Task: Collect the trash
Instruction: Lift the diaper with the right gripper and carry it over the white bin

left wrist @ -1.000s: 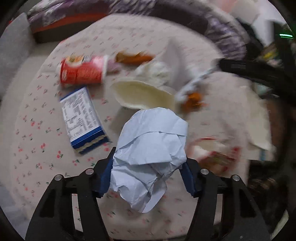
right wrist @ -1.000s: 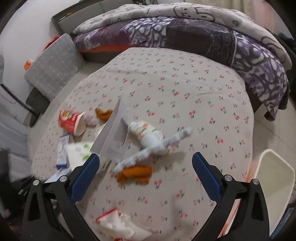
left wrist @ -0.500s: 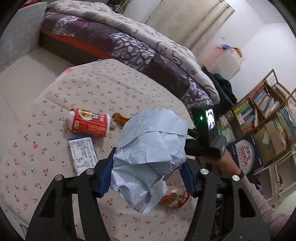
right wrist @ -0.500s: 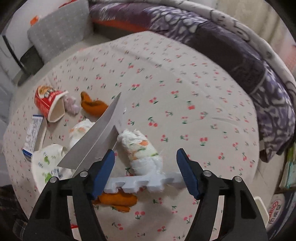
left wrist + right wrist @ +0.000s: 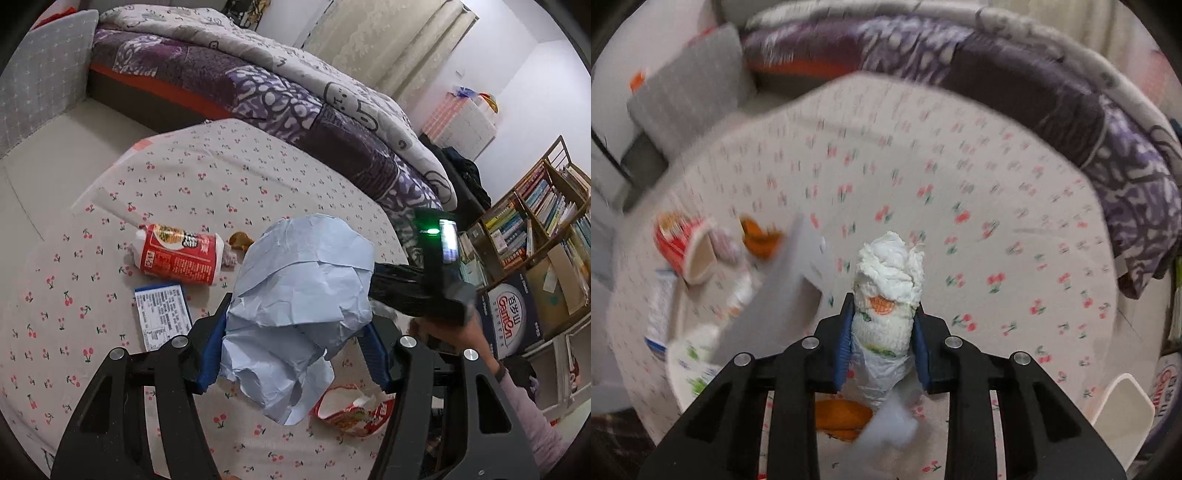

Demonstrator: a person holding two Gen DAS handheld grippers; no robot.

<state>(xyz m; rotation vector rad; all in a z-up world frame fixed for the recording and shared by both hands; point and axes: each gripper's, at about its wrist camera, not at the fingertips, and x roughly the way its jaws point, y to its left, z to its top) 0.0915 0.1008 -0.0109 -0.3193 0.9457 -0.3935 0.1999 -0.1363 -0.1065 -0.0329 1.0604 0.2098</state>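
Observation:
My left gripper is shut on a crumpled pale blue paper and holds it above the cherry-print table. My right gripper is shut on a rolled white tissue wad with printed patches, lifted off the table. On the table lie a red cup, a blue-edged carton, a torn red wrapper, orange peel and a grey foam sheet. The right gripper's body shows in the left wrist view.
A white bin stands at the table's right edge. A bed with a purple quilt lies behind the table. Bookshelves and a box stand at the right. A grey cushion leans at the far left.
My right gripper dropped toward the table, closed on the tissue wad and lifted it. My left gripper raised and tilted up with the blue paper still held.

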